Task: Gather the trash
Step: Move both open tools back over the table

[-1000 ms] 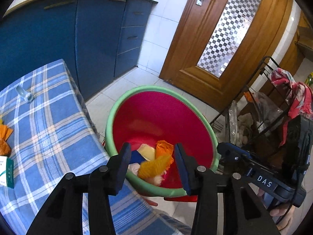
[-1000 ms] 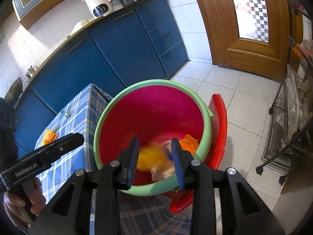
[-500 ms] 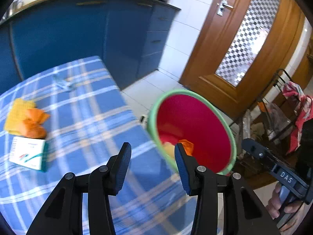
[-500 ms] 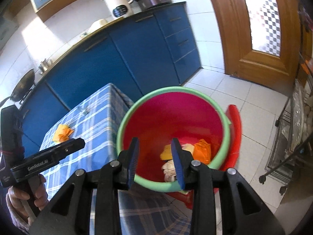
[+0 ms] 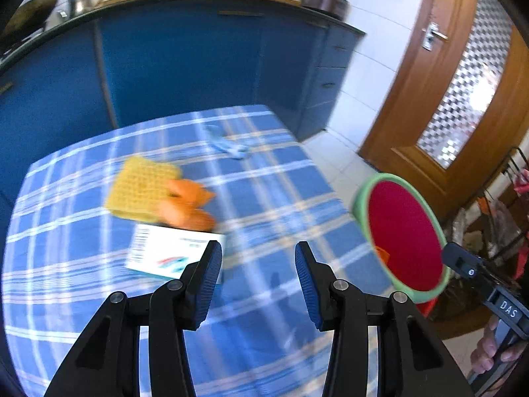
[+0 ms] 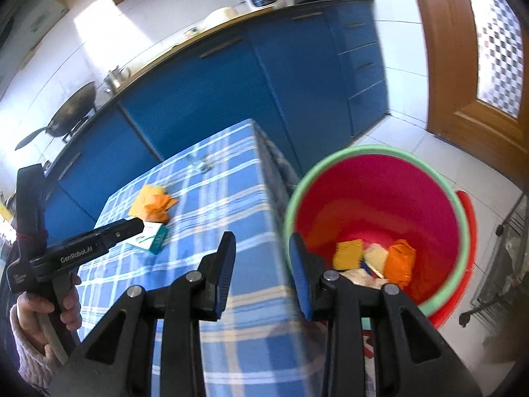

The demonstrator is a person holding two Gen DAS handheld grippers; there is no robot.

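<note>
- Trash left on the surface (image 5: 271,198): white carton (image 5: 165,254), yellow pad (image 5: 142,185), orange wrapper (image 5: 185,205), ahead-left of the left tongs (image 5: 258,273).
- Both tongs, left and right (image 6: 261,264), are part-open and empty; lower the left astride the carton.

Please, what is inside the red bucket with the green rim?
Inside the red bucket, in the right wrist view, lie a yellow piece, a pale piece, an orange wrapper. The right gripper covers the nearest part of the bottom.

Blue-checked tablecloth (image 5: 271,205), red green-rimmed bucket (image 6: 380,195)
</note>
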